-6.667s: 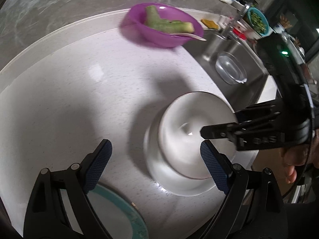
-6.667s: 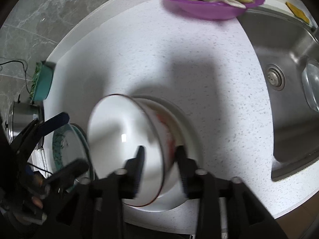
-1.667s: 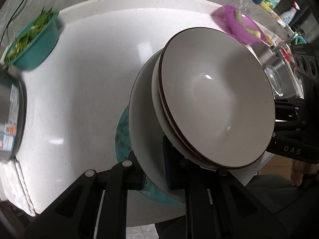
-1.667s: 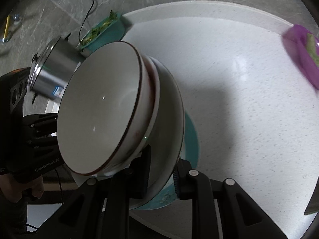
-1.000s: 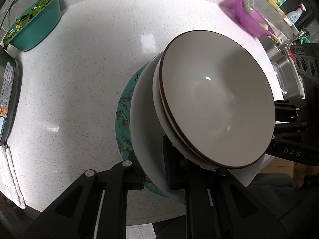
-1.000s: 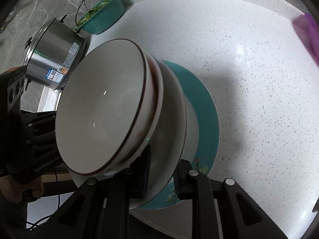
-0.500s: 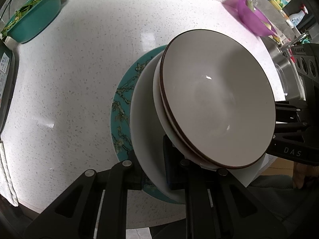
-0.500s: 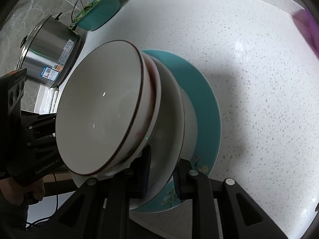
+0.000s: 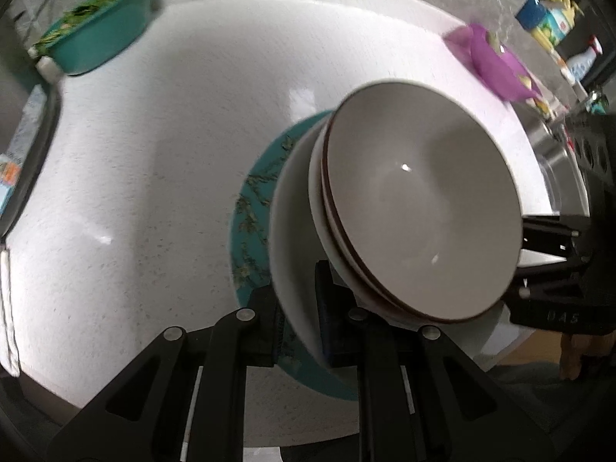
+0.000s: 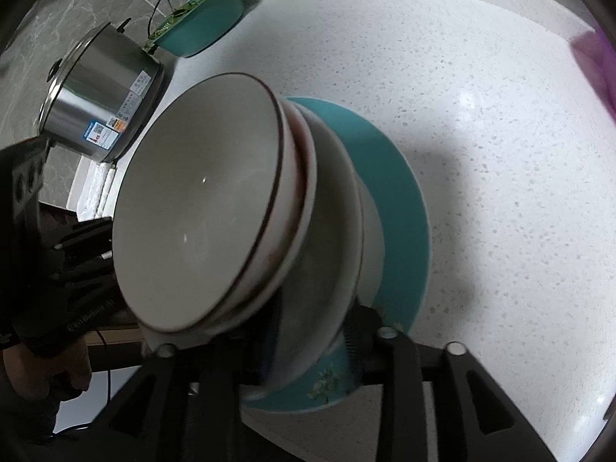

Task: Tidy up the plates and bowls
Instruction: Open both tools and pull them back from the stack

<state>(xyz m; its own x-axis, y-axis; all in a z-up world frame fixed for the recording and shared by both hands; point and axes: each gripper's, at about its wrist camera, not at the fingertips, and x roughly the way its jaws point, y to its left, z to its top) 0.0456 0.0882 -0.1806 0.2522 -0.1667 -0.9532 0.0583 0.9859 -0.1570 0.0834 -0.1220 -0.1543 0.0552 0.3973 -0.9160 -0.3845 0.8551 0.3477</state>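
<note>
pinching the near rim of the white plate [image 9: 292, 231] between its two dark pads, my left claw [image 9: 300, 323] is clenched hard on it, one finger under the rim and one on top. my right claw [image 10: 312, 342] is at the opposite edge of that same plate [image 10: 335, 208], and its jaws are opening: the rim sits between the fingers, but the pads have a gap on the outer side and do not press on it.

on the white plate sit two nested bowls: the brown-rimmed bowl [image 9: 419, 211] on top, pale and bare inside, and a second white bowl [image 9: 317, 188] under it, only its rim showing. from the right wrist view the top bowl [image 10: 196, 208] tilts toward the camera and the lower one [image 10: 304, 177] peeks out behind its edge.

beneath the white plate lies the teal plate [image 9: 250, 208] with a branch pattern, flat on the white speckled bench [image 9: 154, 154]. in the right view the teal plate [image 10: 400, 192] spreads out past the white one, blossoms printed near its front edge.

farther out, a teal tub of greens [image 9: 96, 34] stands at the back of the bench, beside a steel pot [image 10: 100, 100] with labels on its side. a purple bowl [image 9: 496, 65] sits at the far right, blurred, with bottles [image 9: 546, 19] behind it. a hand [image 10: 73, 365] grips the left claw's handle.
</note>
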